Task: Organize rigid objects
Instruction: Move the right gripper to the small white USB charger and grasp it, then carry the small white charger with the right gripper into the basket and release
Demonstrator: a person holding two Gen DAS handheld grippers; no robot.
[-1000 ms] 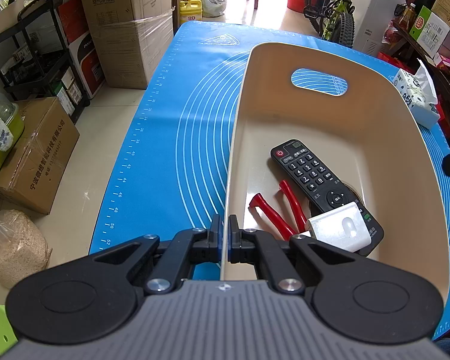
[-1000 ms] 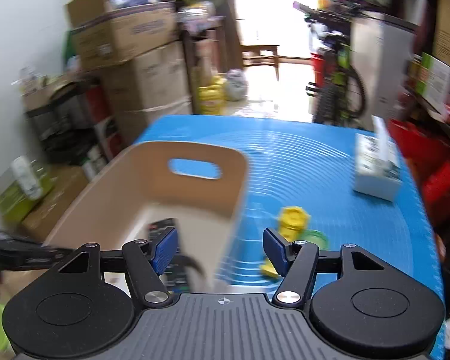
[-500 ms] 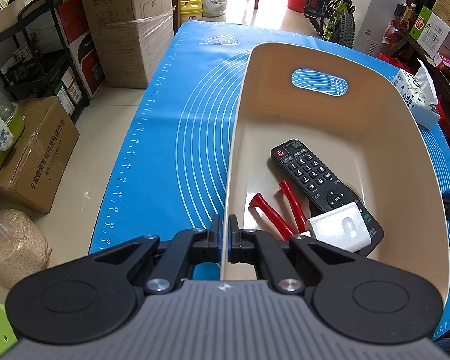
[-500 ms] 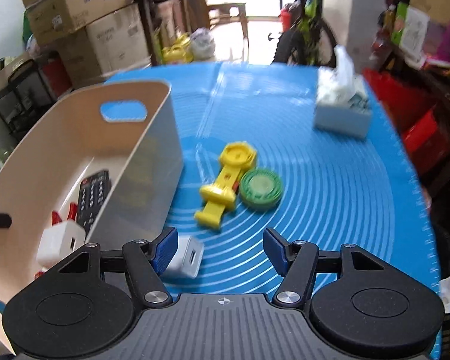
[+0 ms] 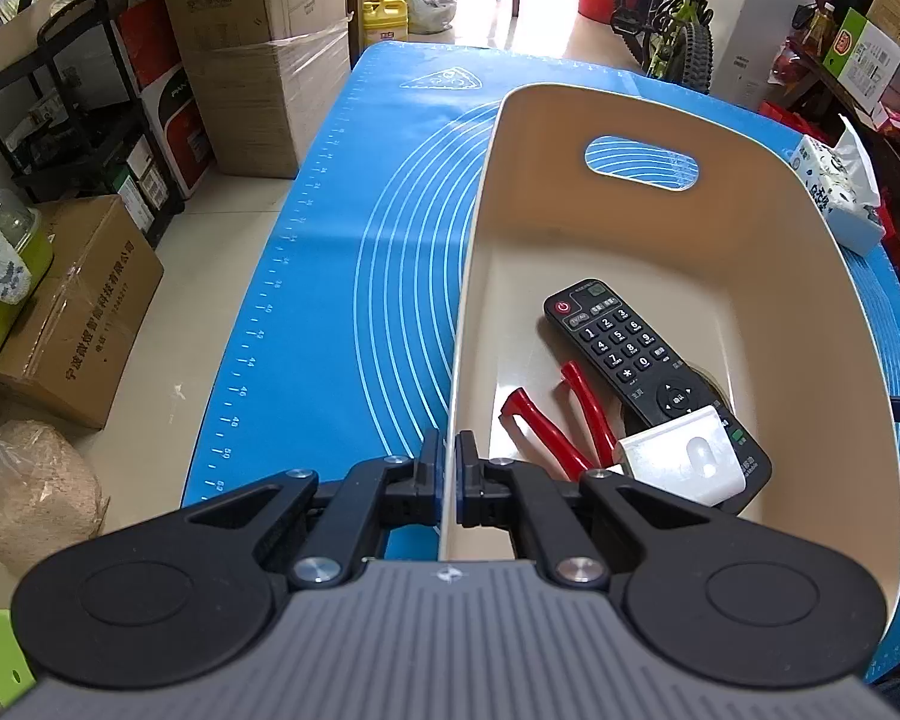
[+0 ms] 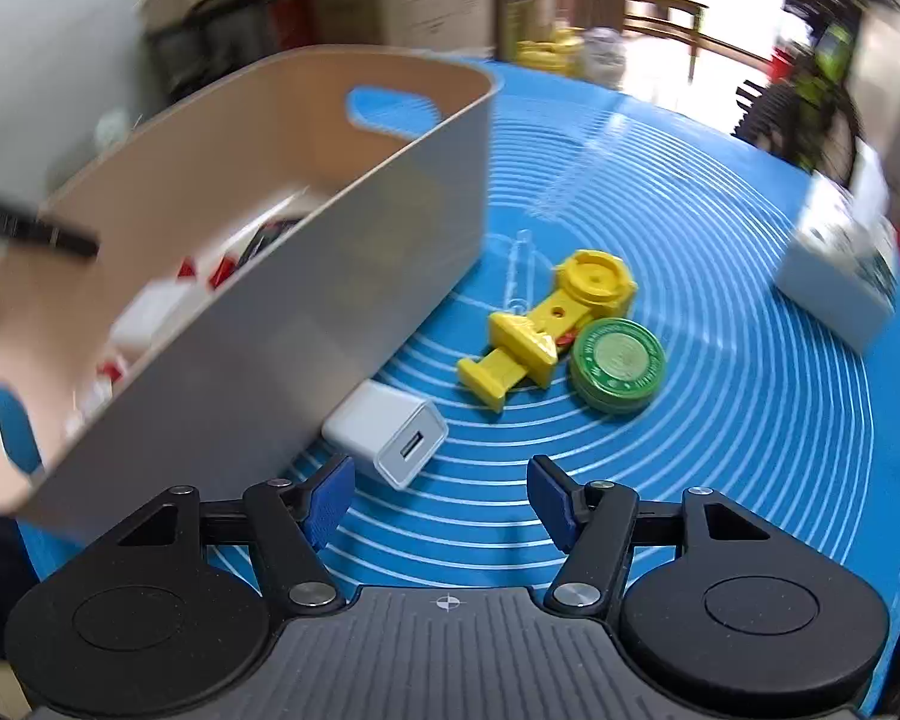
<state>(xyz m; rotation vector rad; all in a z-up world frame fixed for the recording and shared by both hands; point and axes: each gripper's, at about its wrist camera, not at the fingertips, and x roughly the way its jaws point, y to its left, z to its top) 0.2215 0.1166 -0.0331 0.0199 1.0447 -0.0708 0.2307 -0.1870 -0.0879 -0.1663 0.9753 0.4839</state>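
Note:
My left gripper (image 5: 449, 468) is shut on the near left rim of the beige bin (image 5: 750, 192). Inside the bin lie a black remote (image 5: 630, 354), red-handled pliers (image 5: 552, 420) and a white plastic piece (image 5: 684, 462). My right gripper (image 6: 441, 501) is open and empty, low over the blue mat. Just ahead of it a white USB charger (image 6: 390, 432) lies beside the bin's outer wall (image 6: 306, 312). Farther on lie a yellow plastic tool (image 6: 546, 318) and a green round tin (image 6: 618, 363), touching each other.
A tissue box (image 6: 834, 264) stands at the mat's right edge, also showing in the left wrist view (image 5: 840, 186). The blue mat (image 5: 342, 276) covers the table. Cardboard boxes (image 5: 258, 42), a shelf and a bicycle (image 5: 672, 12) surround the table.
My right gripper has swung down and closer to the mat, so the white charger now lies just ahead of its open fingers. The left gripper and bin have stayed still.

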